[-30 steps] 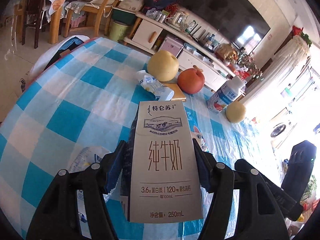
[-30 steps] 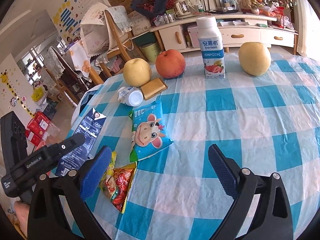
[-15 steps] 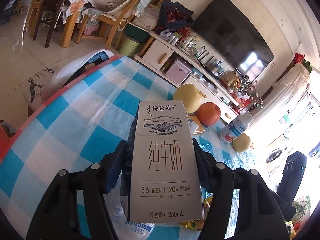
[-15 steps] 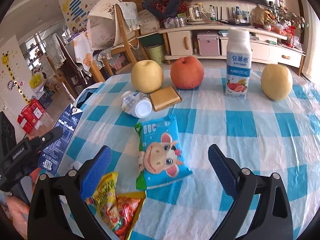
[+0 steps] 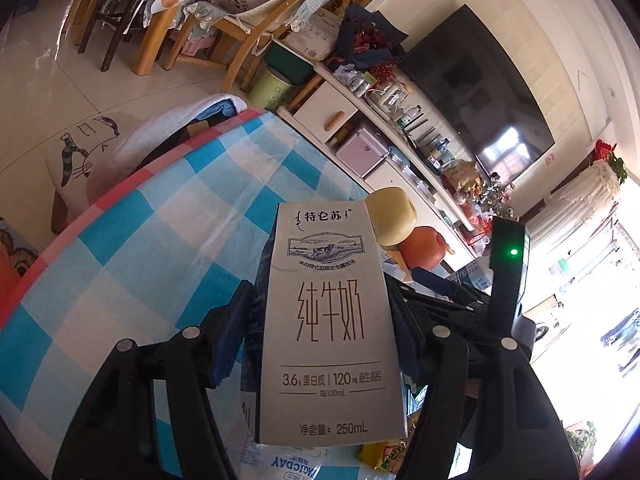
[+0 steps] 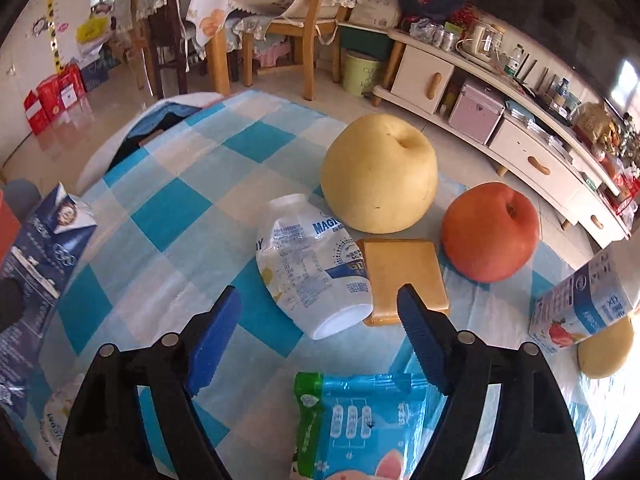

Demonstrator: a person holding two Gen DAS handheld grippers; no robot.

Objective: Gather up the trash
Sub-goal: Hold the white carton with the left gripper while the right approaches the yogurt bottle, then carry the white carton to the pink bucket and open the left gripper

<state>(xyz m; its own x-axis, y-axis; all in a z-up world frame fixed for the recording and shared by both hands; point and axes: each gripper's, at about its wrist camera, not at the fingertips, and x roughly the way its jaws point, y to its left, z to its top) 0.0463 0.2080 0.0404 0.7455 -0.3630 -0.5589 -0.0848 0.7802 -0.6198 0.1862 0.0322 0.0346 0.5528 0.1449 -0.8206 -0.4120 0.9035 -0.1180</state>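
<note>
Milk carton (image 5: pixel 330 320): clamped upright between the left gripper (image 5: pixel 320 320) pads. Right gripper (image 6: pixel 320 320): jaws closing, nothing pressed; crushed white bottle (image 6: pixel 312 264) lies on the checked tablecloth (image 6: pixel 168 216) just ahead.

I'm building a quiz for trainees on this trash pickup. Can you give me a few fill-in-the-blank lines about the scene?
The left gripper is clamped on a ___ carton.
The crushed white bottle lies on its ___.
The tan flat block sits between that bottle and the ___ apple.
The tablecloth is checked white and ___.

Missing words: milk; side; red; blue
</note>
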